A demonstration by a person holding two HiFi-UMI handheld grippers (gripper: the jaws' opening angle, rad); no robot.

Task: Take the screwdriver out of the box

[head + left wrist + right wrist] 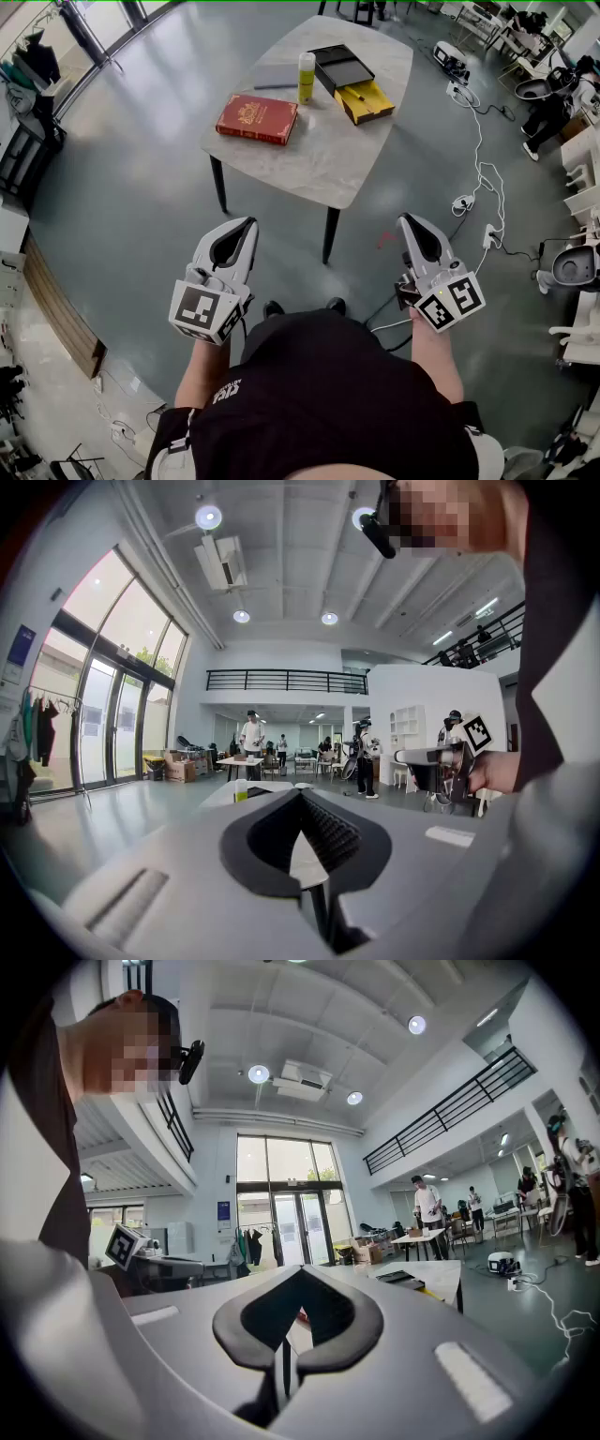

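The open yellow box [366, 101] lies on the far right part of the marble table [328, 159], with the screwdriver [360, 95] lying inside it. Its black lid [339, 67] sits just behind it. Both grippers hang close to my body, well short of the table and above the floor. My left gripper [248, 223] is shut and holds nothing. My right gripper [405, 219] is likewise shut and empty. In the right gripper view the box [403, 1278] shows small on the distant table, beyond the closed jaw tips [300, 1269].
A red book [257, 118], a yellow-green bottle [307, 77] and a grey flat pad [274, 75] share the table. White cables and power strips [478, 178] trail over the floor to the right. Chairs and desks line the right wall; people stand far behind.
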